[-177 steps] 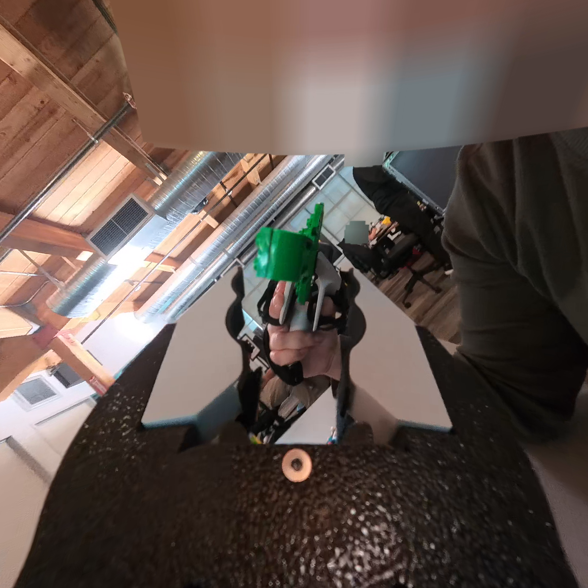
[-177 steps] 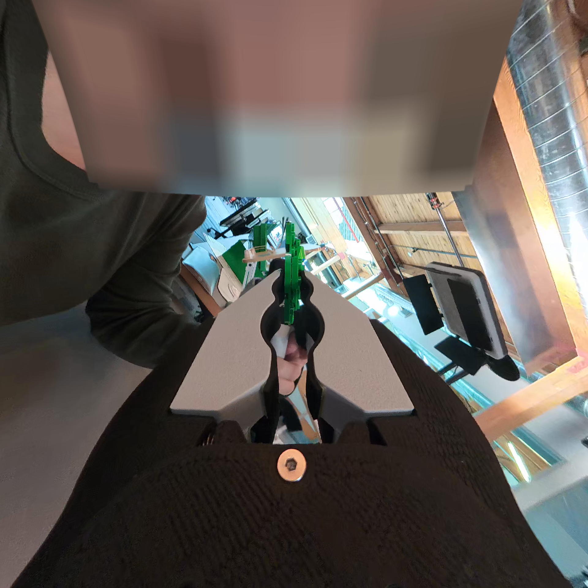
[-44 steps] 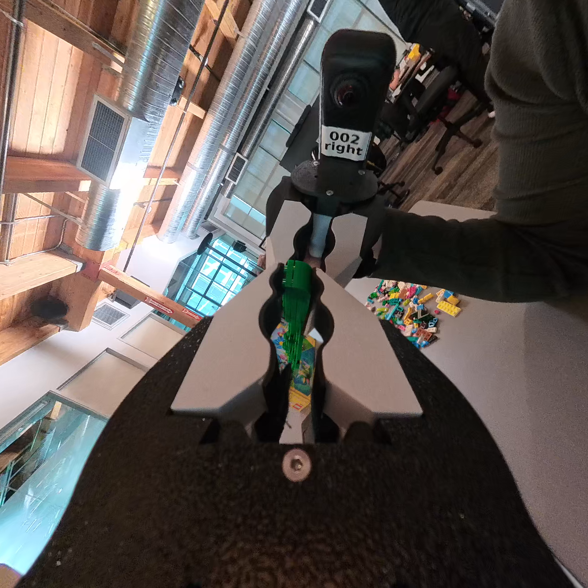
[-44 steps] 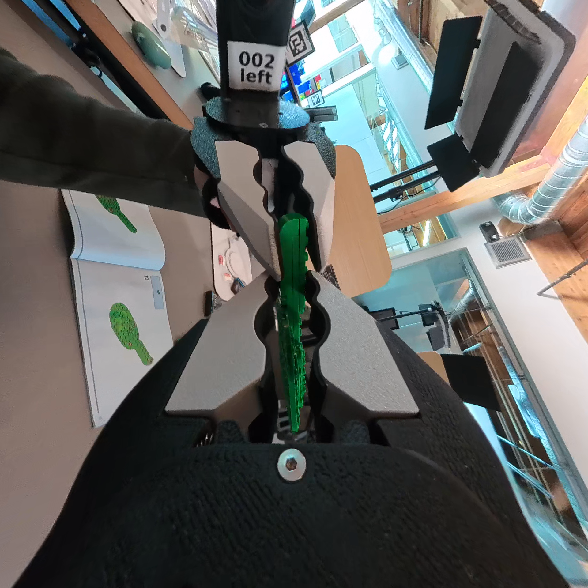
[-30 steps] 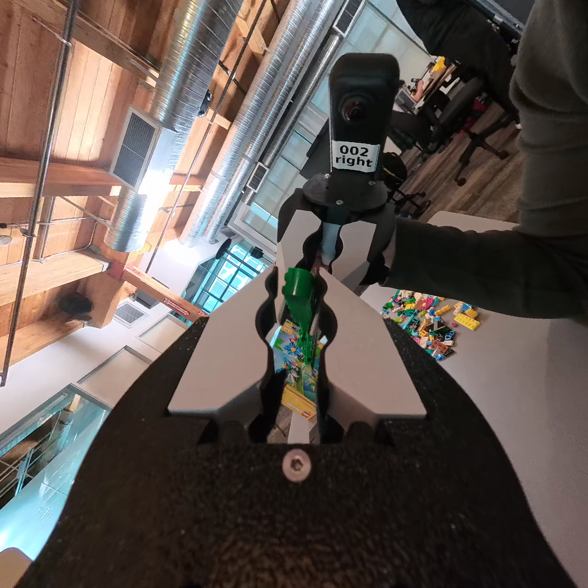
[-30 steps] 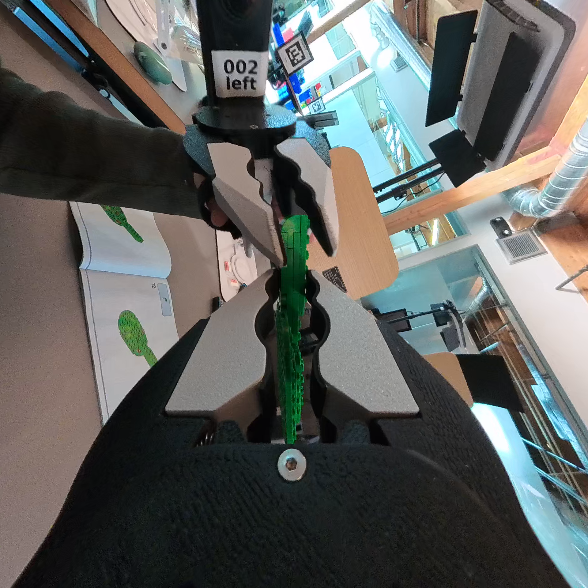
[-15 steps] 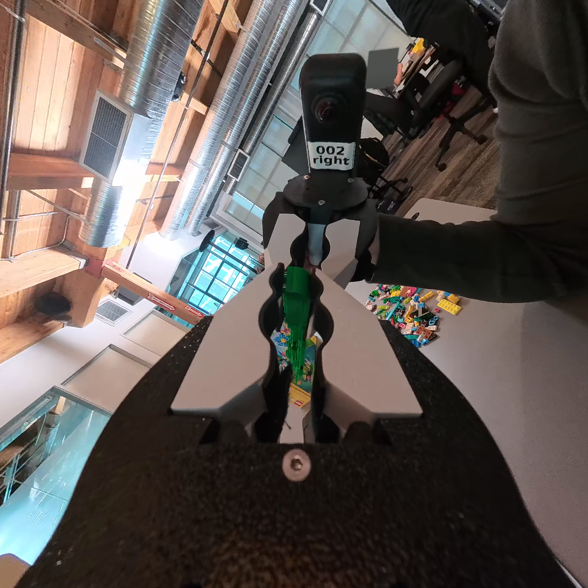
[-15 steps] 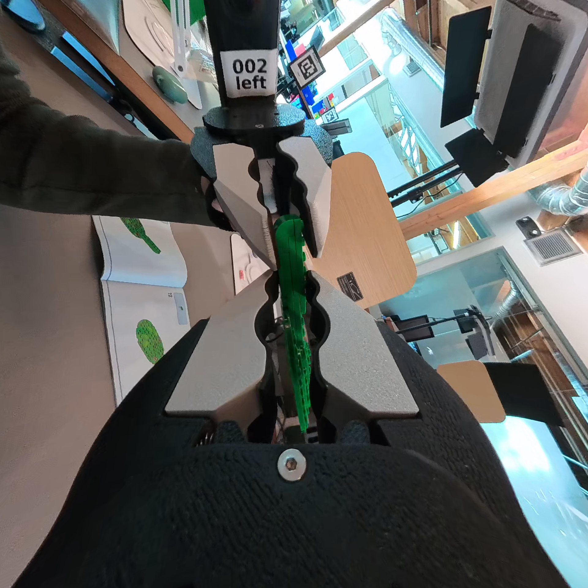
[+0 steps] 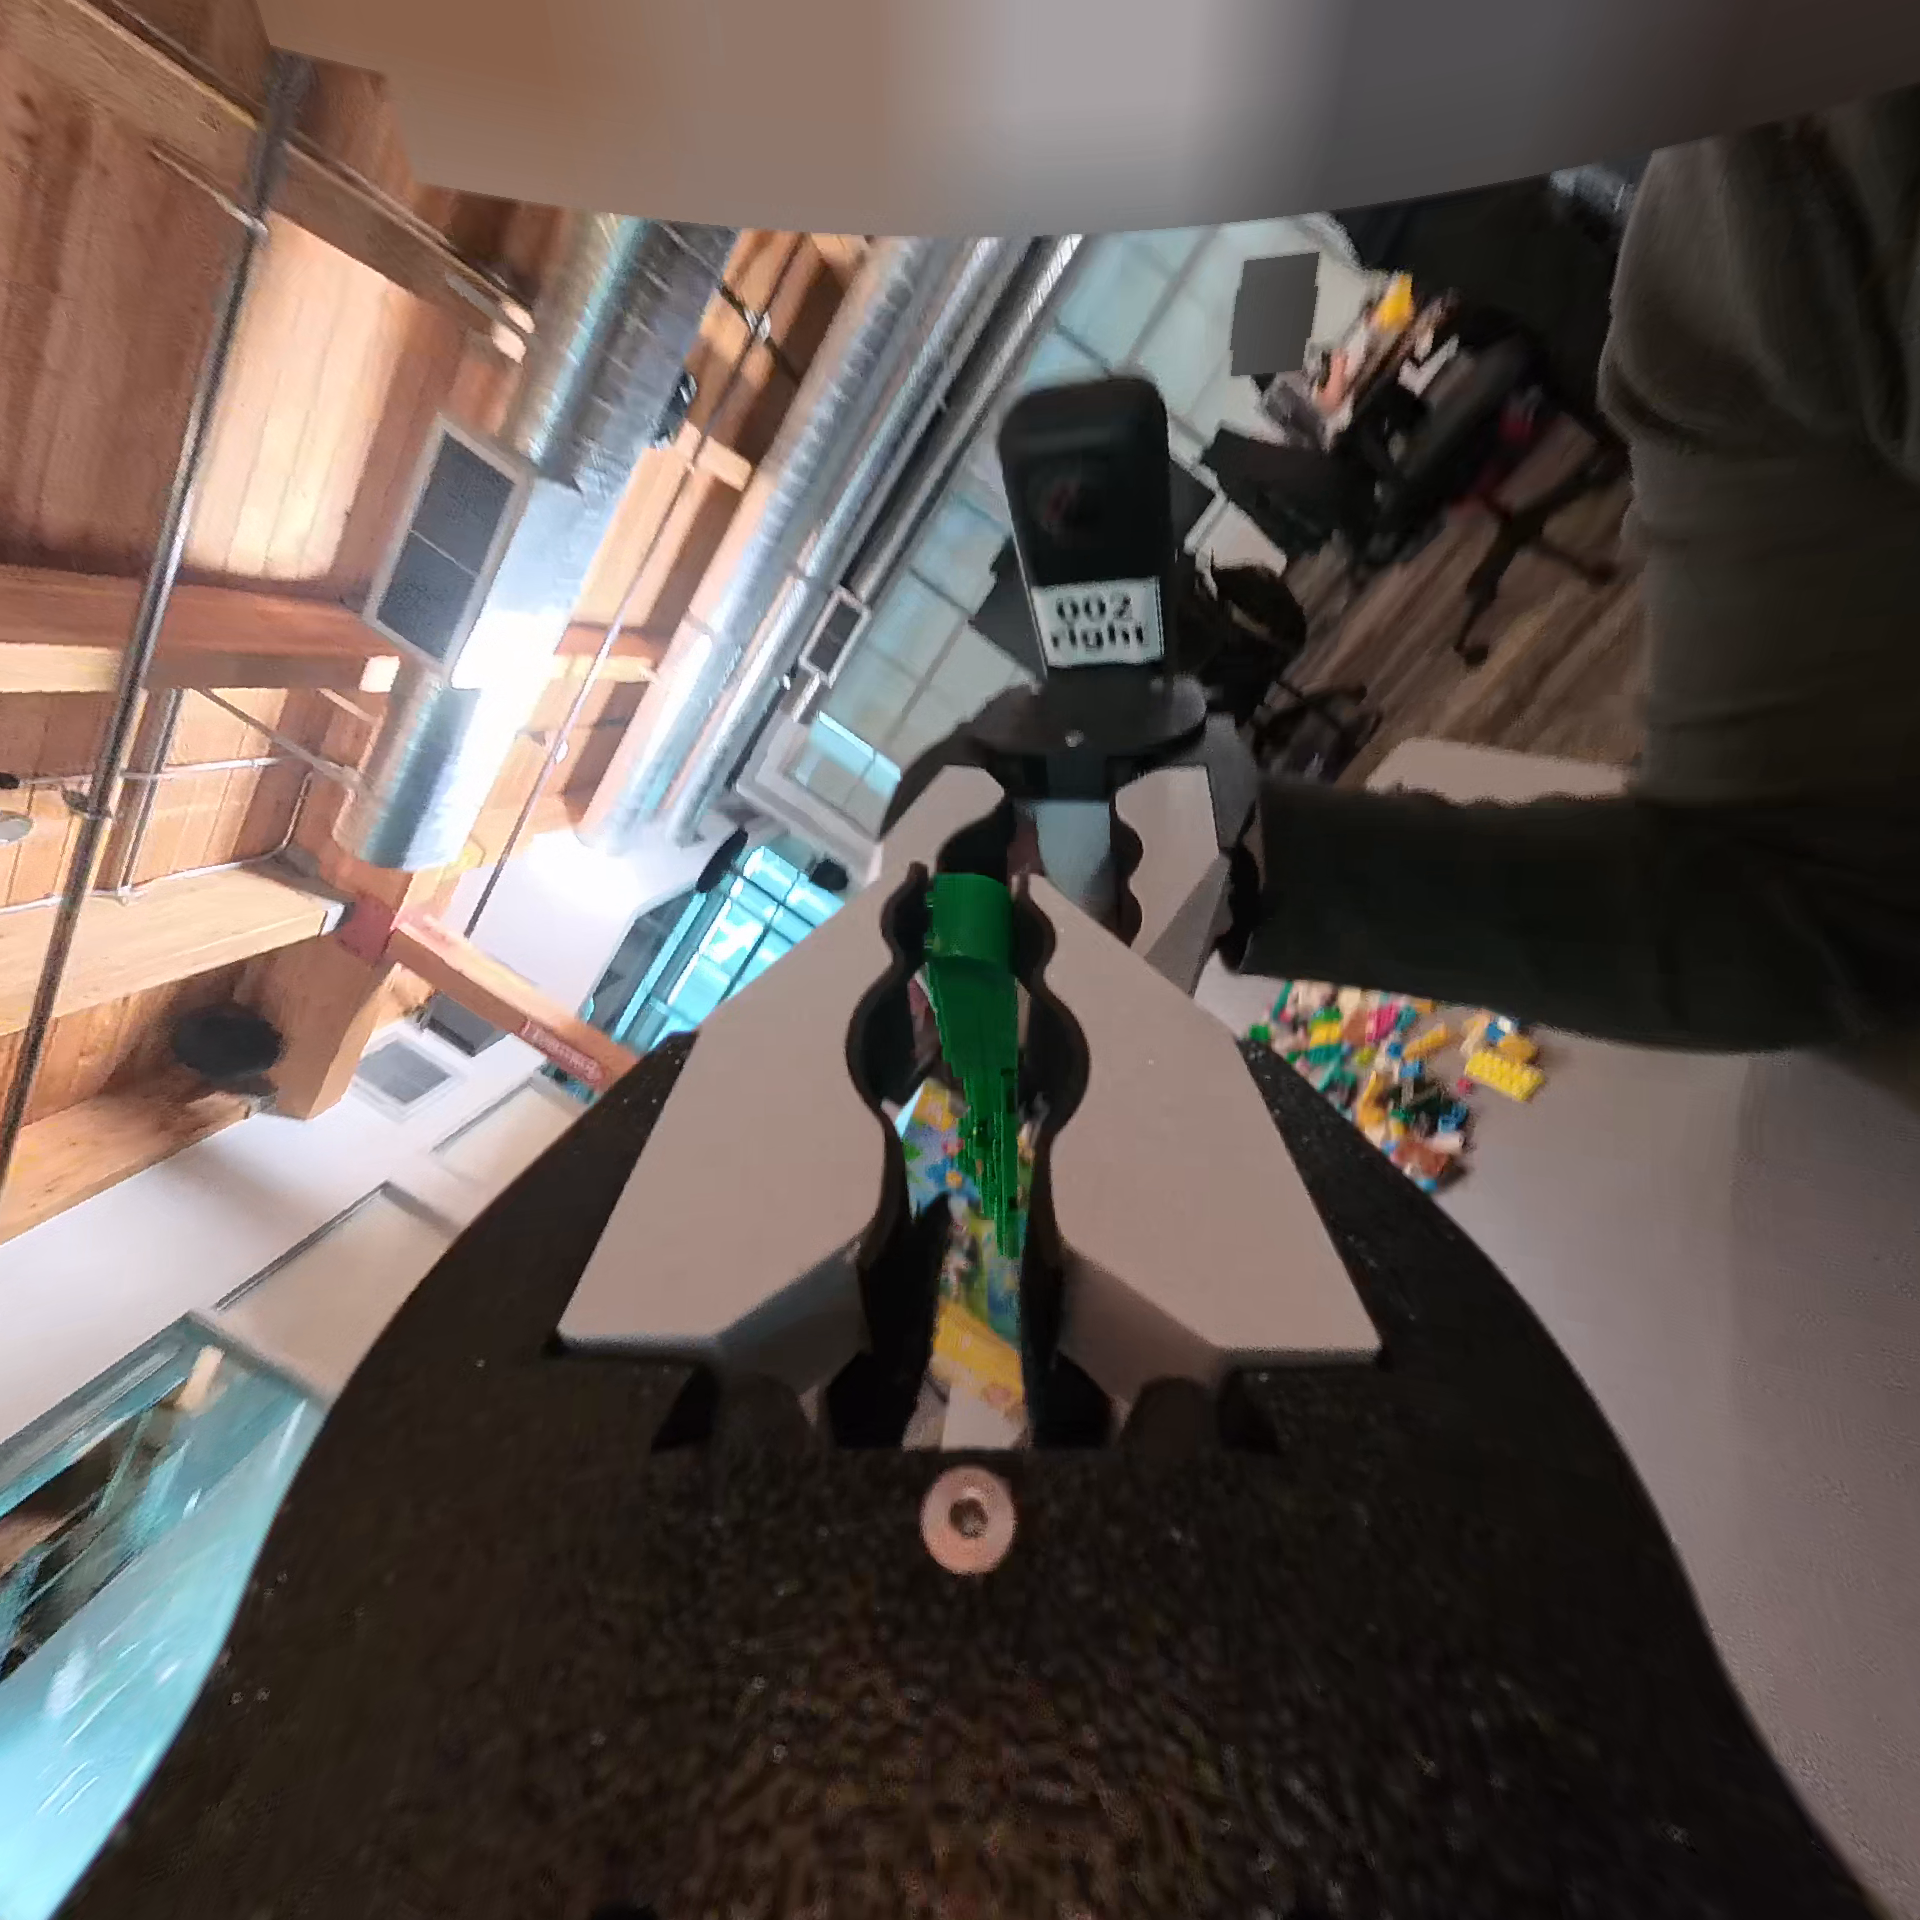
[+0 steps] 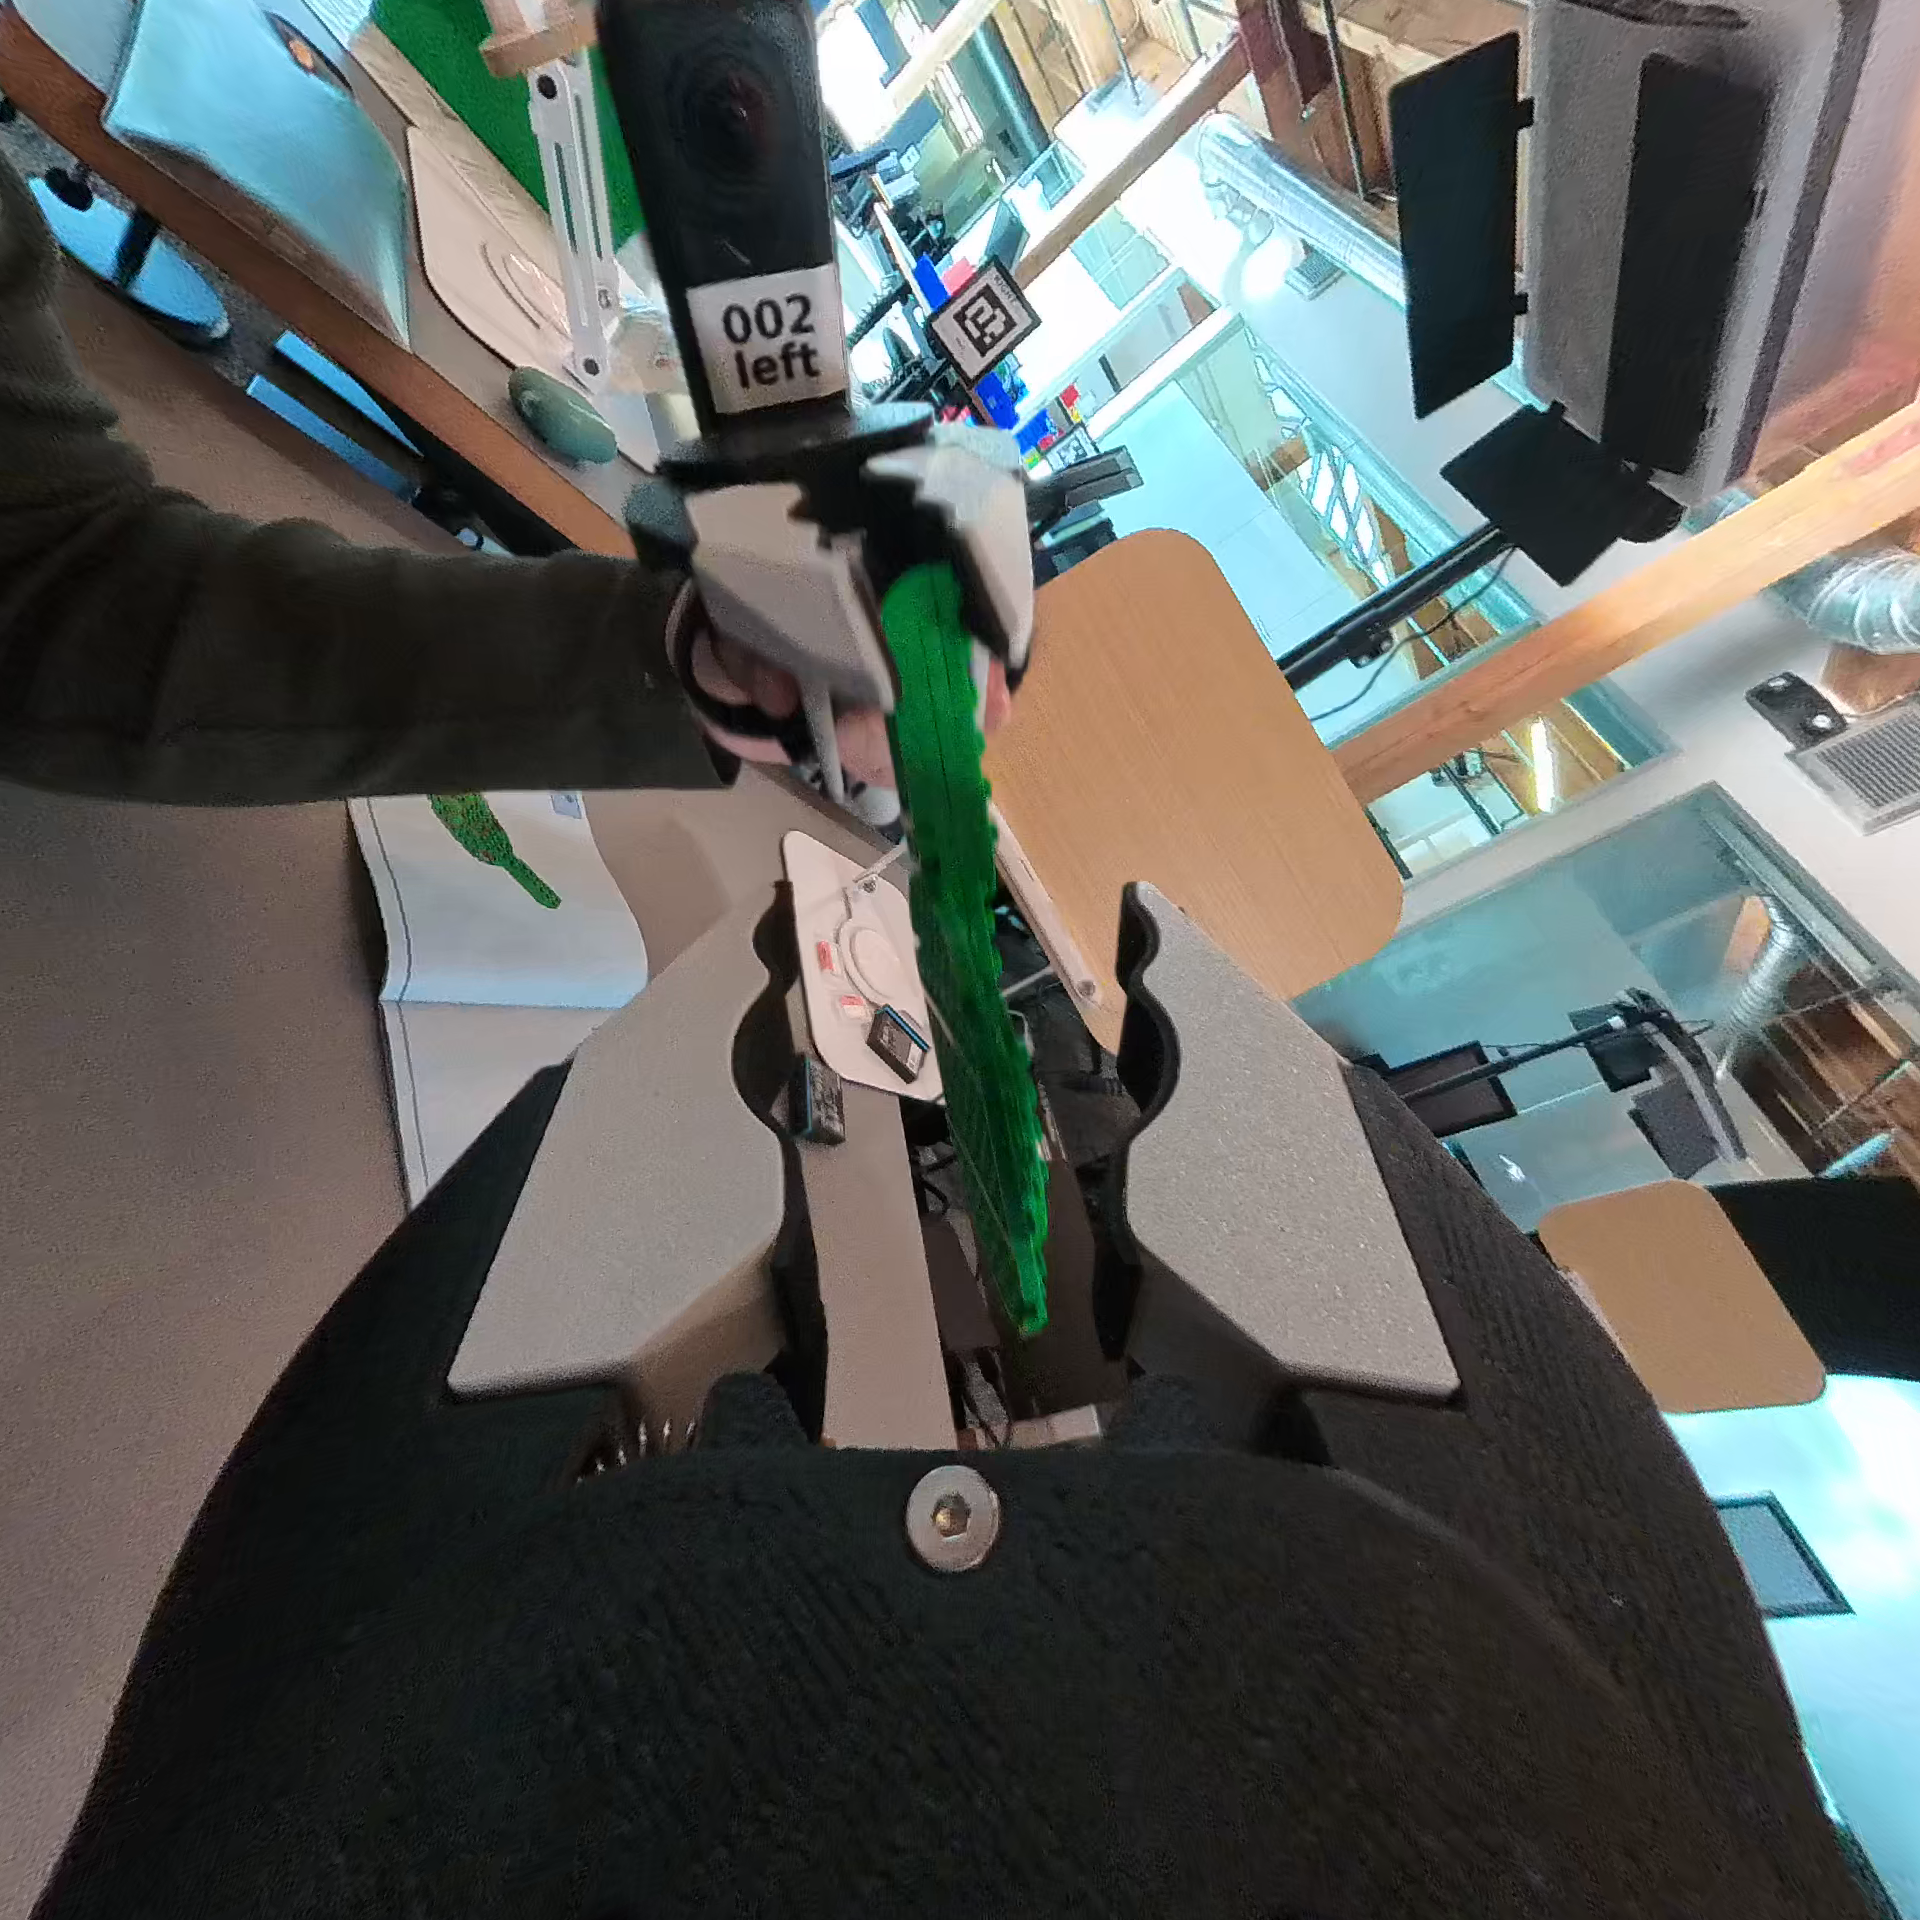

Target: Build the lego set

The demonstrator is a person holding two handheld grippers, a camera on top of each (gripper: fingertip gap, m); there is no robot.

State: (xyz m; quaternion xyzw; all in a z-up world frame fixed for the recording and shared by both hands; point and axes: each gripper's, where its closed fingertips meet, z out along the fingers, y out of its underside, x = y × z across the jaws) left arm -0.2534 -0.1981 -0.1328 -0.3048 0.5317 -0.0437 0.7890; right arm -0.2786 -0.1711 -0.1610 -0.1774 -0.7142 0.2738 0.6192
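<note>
Between left jaws, green lego piece (image 10: 961, 894)

Left wrist view: a white label (image 9: 1101, 623) with black print, legible, is fixed low on the black camera (image 9: 1081, 488) ahead; the box (image 9: 971, 1351) seen between the fingers carries a yellow corner patch with a logo, too blurred to read. Right wrist view: a like label (image 10: 769, 338), legible, sits low on the other camera (image 10: 727, 135), and a square black-and-white coded marker (image 10: 982, 317) stands just right of it in the background. The open booklet (image 10: 499, 935) on the tabletop bears a small grey panel by its green drawing, print too small to read.
</note>
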